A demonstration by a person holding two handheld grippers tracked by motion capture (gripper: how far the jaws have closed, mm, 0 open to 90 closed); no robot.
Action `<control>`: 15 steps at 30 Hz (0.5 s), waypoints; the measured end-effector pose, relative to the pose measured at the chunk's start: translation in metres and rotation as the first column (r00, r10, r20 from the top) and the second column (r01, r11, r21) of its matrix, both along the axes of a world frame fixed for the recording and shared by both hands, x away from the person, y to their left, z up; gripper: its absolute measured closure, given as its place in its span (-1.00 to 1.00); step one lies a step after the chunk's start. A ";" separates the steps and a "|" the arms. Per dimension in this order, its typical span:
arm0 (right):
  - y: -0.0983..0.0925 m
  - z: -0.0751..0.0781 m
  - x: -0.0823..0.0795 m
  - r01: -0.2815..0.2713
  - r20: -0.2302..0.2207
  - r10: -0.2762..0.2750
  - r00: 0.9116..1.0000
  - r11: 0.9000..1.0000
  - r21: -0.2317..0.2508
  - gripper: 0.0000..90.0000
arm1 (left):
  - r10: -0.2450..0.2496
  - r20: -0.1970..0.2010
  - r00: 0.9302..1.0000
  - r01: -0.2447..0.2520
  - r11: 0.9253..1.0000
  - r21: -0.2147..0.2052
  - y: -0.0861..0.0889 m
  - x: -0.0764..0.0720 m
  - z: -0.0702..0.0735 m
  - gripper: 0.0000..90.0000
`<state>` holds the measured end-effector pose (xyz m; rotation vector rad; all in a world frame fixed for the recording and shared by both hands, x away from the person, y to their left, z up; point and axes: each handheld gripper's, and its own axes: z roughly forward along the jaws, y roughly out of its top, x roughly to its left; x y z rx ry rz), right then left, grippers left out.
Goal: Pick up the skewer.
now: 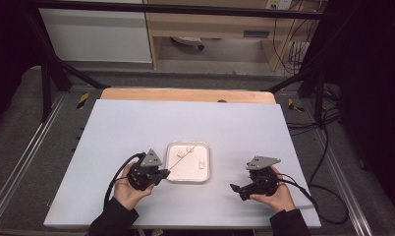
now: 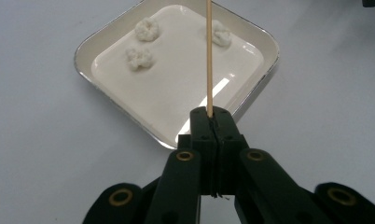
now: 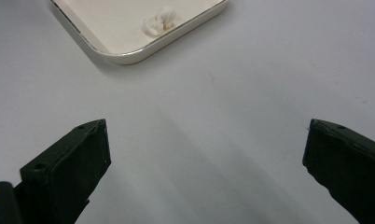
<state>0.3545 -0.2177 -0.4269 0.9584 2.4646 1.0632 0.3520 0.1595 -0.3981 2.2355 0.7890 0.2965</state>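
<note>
A square white tray [image 1: 207, 169] with a shiny rim lies at the middle of the white table. Three small white puffy pieces rest in it, two close together [image 2: 147, 29] [image 2: 139, 58] and one apart [image 2: 220, 33]. My left gripper [image 1: 165, 172] sits just left of the tray, shut on a thin wooden skewer [image 2: 208, 56]. The skewer reaches out over the tray, and its tip runs off the top of the left gripper view. My right gripper [image 3: 206, 149] hovers low over bare table to the right of the tray, its jaws wide open with nothing between them. One white piece [image 3: 160, 21] lies near the tray corner ahead of it.
The white table surface [image 1: 136, 128] spreads around the tray on all sides. A wooden strip [image 1: 185, 95] borders its far edge. Cables [image 1: 328, 187] trail off the right side, and black frame bars [image 1: 48, 83] stand beyond the left and right corners.
</note>
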 end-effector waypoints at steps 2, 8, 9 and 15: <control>0.001 0.001 0.000 0.015 -0.008 -0.015 1.000 1.000 0.018 -0.98 | 0.014 0.006 1.000 -0.014 1.000 -0.012 0.007 -0.002 -0.002 0.97; 0.005 0.004 0.003 0.043 -0.013 -0.042 0.999 0.997 0.059 -0.98 | 0.062 0.016 0.998 -0.061 0.996 -0.070 0.028 -0.005 -0.007 0.97; 0.006 0.004 0.004 0.045 -0.014 -0.045 0.999 0.997 0.060 -0.98 | 0.068 0.019 0.998 -0.066 0.995 -0.073 0.030 -0.006 -0.008 0.97; 0.021 0.010 0.010 0.043 -0.004 -0.043 0.999 0.997 0.061 -0.98 | 0.098 0.032 0.995 -0.094 0.991 -0.096 0.041 -0.008 -0.009 0.97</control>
